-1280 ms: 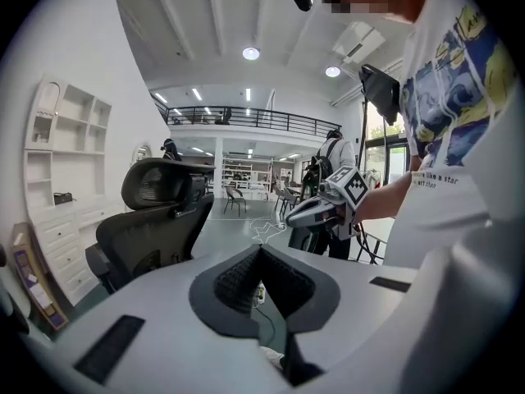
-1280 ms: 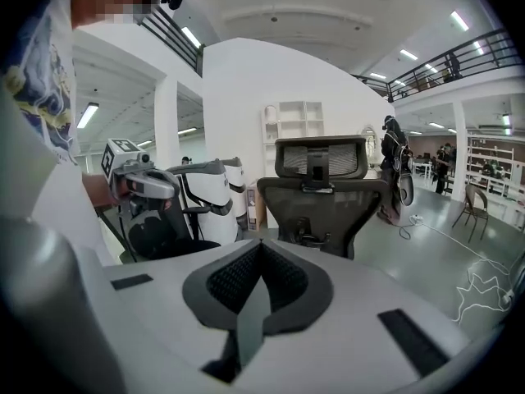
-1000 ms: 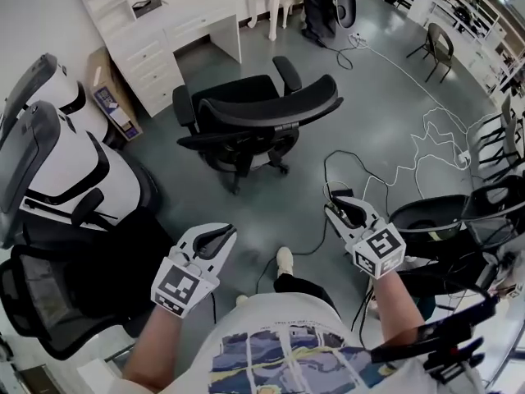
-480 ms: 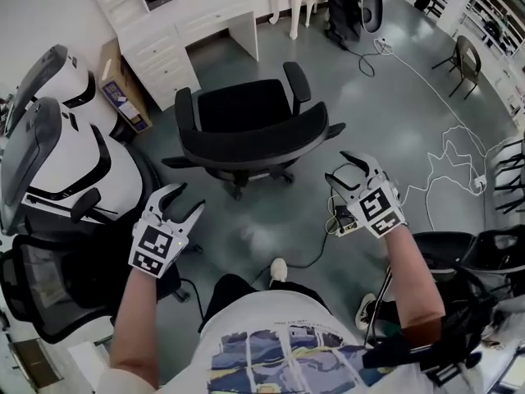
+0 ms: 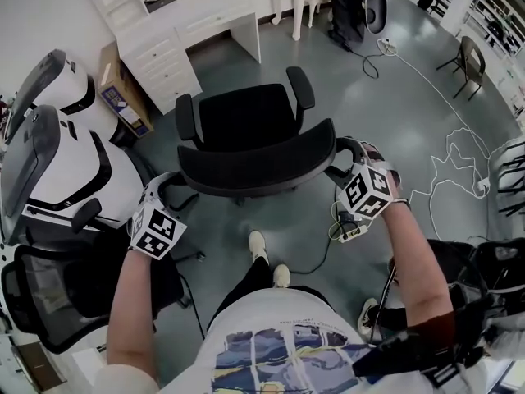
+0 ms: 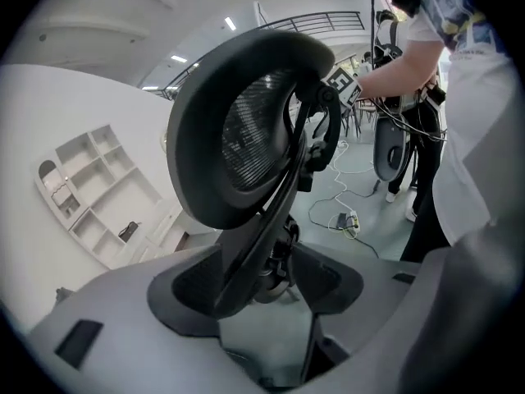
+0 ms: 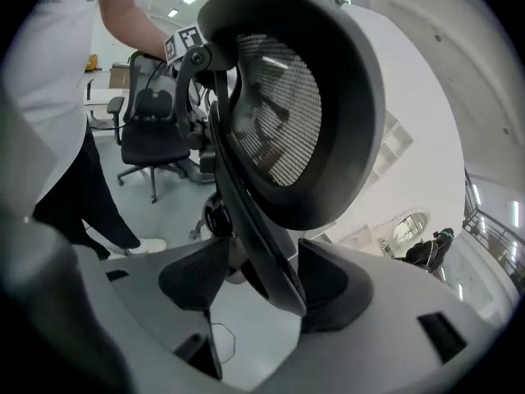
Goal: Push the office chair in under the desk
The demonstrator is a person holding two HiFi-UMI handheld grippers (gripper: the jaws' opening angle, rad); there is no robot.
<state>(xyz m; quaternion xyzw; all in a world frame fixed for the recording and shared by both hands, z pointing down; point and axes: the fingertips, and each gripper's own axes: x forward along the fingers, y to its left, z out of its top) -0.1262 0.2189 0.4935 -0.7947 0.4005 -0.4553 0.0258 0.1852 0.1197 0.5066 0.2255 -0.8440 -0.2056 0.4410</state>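
A black office chair (image 5: 246,121) stands on the grey floor with its seat facing the white desk (image 5: 201,19) and its curved mesh backrest (image 5: 254,167) toward me. My left gripper (image 5: 171,189) is at the backrest's left end and my right gripper (image 5: 343,158) at its right end. In the left gripper view the jaws (image 6: 258,281) straddle the backrest's (image 6: 246,130) dark frame bar. The right gripper (image 7: 262,281) likewise has the backrest's (image 7: 303,105) bar between its pads. Both sets of jaws have just been opening, stand wide, and do not clamp the bar.
White-and-black chairs (image 5: 66,154) and a black mesh chair (image 5: 49,302) crowd the left side. A cardboard box (image 5: 115,97) leans by the desk drawers. A power strip with cables (image 5: 349,232) lies on the floor at right. My feet (image 5: 267,257) are behind the chair.
Both grippers moved forward from near my body to the two ends of the chair's backrest, and their jaws went from shut to wide open. The chair now sits closer in view.
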